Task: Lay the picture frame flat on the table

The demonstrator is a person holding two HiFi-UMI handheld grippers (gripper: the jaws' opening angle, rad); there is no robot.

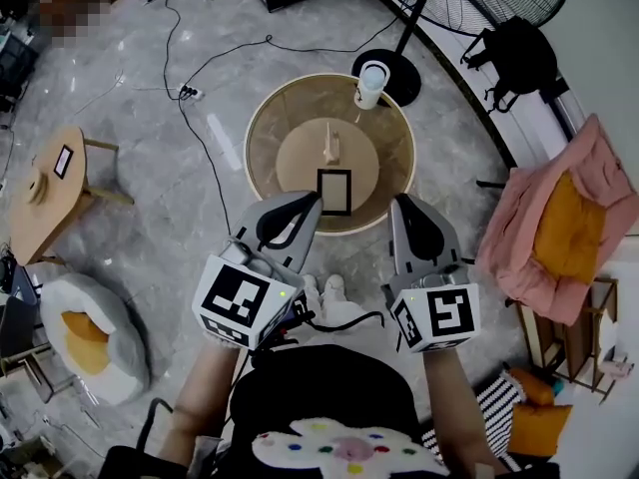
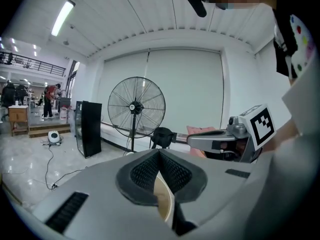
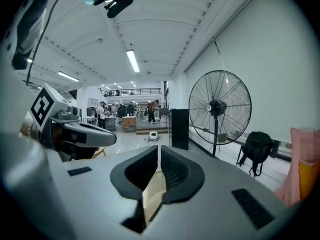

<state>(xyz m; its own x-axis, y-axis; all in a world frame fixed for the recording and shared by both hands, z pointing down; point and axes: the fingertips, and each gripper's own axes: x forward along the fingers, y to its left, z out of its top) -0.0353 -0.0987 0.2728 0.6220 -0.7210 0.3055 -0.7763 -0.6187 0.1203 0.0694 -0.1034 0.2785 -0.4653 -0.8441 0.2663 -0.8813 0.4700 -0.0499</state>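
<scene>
While the left gripper [image 1: 314, 200] is shut tight and the right gripper [image 1: 397, 203] shut to a slit, both empty, the picture frame [image 1: 334, 192] sits mid table [image 1: 262, 118], ahead between them. Its long side runs away from the person, and the left tip is nearer.

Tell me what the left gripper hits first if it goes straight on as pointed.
Nothing close: the left gripper points level, above the round table. Beyond, the black bag beside the fan seems first, though depth is unclear.
</scene>
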